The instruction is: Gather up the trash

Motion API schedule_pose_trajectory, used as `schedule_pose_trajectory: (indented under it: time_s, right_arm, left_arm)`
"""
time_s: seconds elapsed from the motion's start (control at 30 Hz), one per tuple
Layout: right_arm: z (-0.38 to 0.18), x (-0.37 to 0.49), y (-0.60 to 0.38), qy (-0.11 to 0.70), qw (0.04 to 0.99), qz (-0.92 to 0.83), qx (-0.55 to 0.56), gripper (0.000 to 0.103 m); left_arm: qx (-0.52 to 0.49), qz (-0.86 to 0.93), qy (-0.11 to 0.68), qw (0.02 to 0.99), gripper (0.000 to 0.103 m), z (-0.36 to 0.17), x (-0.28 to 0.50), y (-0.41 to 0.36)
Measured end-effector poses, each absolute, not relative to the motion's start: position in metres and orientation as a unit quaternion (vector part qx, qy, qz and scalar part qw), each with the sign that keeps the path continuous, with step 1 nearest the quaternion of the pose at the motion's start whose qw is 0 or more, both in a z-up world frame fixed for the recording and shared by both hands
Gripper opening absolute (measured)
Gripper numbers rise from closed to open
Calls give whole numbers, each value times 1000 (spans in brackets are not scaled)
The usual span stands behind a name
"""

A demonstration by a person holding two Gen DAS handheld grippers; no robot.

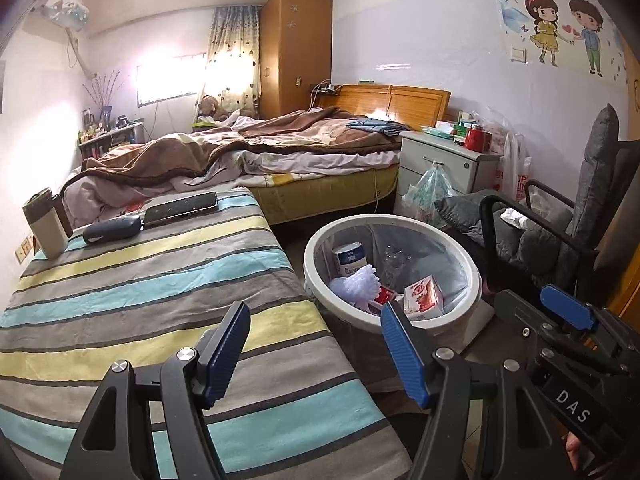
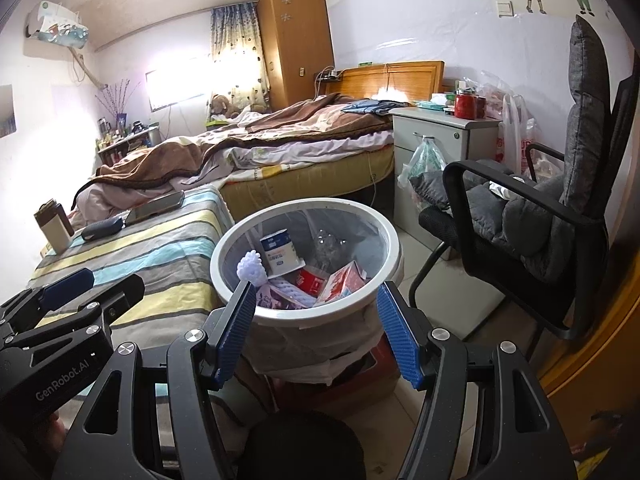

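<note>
A white round trash bin [image 1: 472,276] [image 2: 394,248] with a clear liner stands on the floor beside the striped table. It holds a blue-and-white can [image 1: 349,258] [image 2: 280,254], a white foam net [image 1: 362,286] [image 2: 250,266], red-and-white cartons [image 1: 424,296] [image 2: 344,278] and a clear plastic bottle [image 2: 332,246]. My left gripper [image 1: 314,350] is open and empty over the table's near right edge. My right gripper [image 2: 316,330] is open and empty just in front of the bin's near rim. Each gripper shows at the edge of the other's view.
The striped cloth table [image 1: 160,288] [image 2: 160,256] carries a phone [image 1: 180,208], a dark case [image 1: 114,229] and a beige box [image 1: 44,226]. A black chair with grey cushions [image 2: 540,216] stands right of the bin. A bed [image 1: 260,152] and a white nightstand [image 1: 440,168] lie behind.
</note>
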State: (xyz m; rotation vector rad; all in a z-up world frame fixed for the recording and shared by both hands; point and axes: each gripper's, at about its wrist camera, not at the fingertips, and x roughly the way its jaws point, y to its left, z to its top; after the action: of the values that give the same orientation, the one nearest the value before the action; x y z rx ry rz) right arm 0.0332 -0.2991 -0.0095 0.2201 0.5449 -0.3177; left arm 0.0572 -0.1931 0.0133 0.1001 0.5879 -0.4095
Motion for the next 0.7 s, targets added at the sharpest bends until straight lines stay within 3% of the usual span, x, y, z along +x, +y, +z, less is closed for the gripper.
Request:
schedule_pose_trajectory:
  time_s: [0.7]
  right_arm:
    - [-9,28,-293,263,946,-154,107,65]
  left_arm:
    - [53,-195,286,937,68,15,55,-190]
